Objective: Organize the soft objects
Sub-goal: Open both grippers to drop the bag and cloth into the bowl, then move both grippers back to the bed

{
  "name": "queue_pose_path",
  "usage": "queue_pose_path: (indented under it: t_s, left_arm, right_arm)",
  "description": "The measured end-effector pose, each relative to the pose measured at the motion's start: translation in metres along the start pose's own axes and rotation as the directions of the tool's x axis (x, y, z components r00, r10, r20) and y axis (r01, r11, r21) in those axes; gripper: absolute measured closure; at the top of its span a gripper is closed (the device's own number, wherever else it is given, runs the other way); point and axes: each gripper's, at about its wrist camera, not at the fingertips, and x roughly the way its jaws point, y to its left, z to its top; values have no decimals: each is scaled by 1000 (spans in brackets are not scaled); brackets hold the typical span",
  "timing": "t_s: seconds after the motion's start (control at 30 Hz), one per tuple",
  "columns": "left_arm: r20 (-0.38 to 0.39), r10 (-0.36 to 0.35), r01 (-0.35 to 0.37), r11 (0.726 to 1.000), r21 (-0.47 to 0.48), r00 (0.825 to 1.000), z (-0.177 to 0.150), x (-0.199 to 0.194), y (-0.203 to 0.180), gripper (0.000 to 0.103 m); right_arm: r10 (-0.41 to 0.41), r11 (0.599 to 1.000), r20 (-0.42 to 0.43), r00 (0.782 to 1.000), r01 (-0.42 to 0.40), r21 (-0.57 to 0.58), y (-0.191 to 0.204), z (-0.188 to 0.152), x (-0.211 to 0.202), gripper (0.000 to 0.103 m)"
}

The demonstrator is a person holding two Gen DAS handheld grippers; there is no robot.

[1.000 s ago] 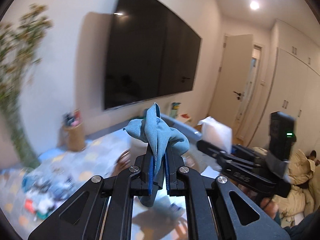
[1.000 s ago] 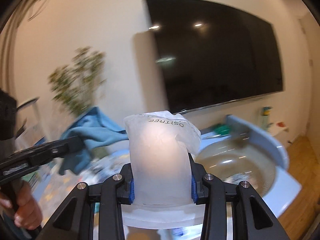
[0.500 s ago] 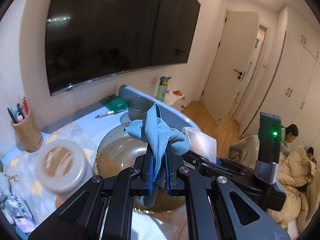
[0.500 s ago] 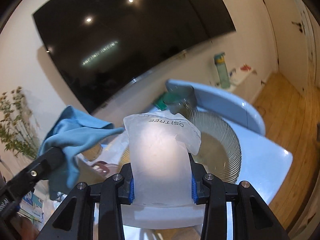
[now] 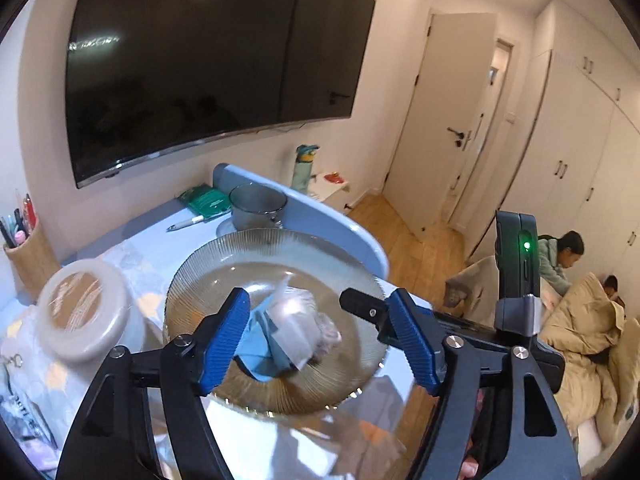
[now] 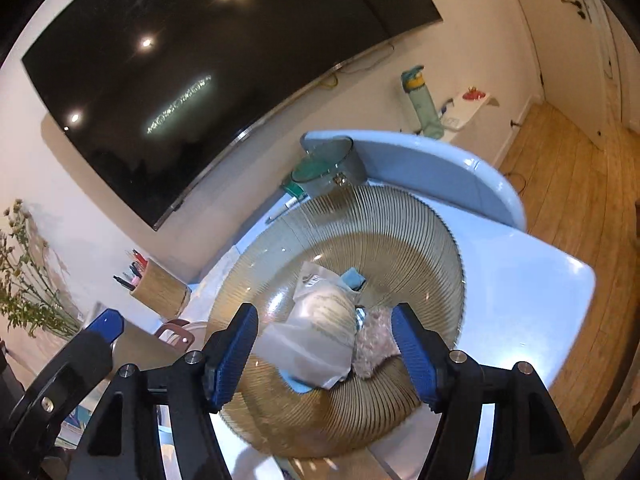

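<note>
Blue cloth (image 5: 256,350) and clear pouch (image 6: 316,344) in ribbed glass bowl (image 5: 224,256), below both wide-open, empty tools (image 5: 320,340) (image 6: 326,350).

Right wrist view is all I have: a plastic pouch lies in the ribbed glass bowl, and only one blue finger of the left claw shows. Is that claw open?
Observer: Yes. The left wrist view shows the left claw open, fingers spread above the glass bowl, with nothing between them.
Reviewer: I only see scraps of blue. Where is the cloth?
Observer: The blue cloth lies in the bowl, a broad fold of it under the plastic pouch.
Reviewer: Anything next to the bowl?
Observer: A round lidded jar stands close beside it.
</note>
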Motion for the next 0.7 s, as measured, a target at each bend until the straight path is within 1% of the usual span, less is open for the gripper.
queue_pose_path:
  t_s: [0.13, 0.23, 0.3, 0.37, 0.47, 0.6, 0.67, 0.7]
  left_arm:
    - [40, 14, -13, 1000, -7, 999, -10, -37, 3, 31]
    - [72, 22, -18, 998, -56, 997, -19, -70, 17, 31]
    - [91, 43, -34, 995, -97, 995, -26, -93, 29, 31]
    - [100, 70, -58, 991, -118, 992, -32, -112, 39, 31]
    - [119, 104, -86, 985, -146, 987, -45, -140, 54, 31]
    - [136, 162, -139, 976, -168, 977, -68, -174, 68, 30]
    - [142, 199, -172, 968, -181, 970, -81, -188, 76, 21]
    - [145, 220, -192, 963, -187, 965, -86, -194, 79, 20]
  right_arm:
    - [15, 999, 60, 998, -13, -43, 18, -10, -28, 35]
    - [48, 996, 95, 994, -41, -80, 38, -16, -46, 35]
    - [81, 990, 118, 990, -67, -121, 57, -21, -60, 35]
    - [111, 980, 138, 984, -85, -179, 79, -28, -72, 35]
    - [146, 954, 160, 976, -96, -285, 119, -43, -90, 35]
    - [199, 909, 134, 971, -132, -395, 162, -71, -99, 35]
    - [218, 886, 107, 970, -151, -439, 181, -87, -98, 34]
    - [228, 873, 89, 970, -163, -460, 190, -95, -95, 34]
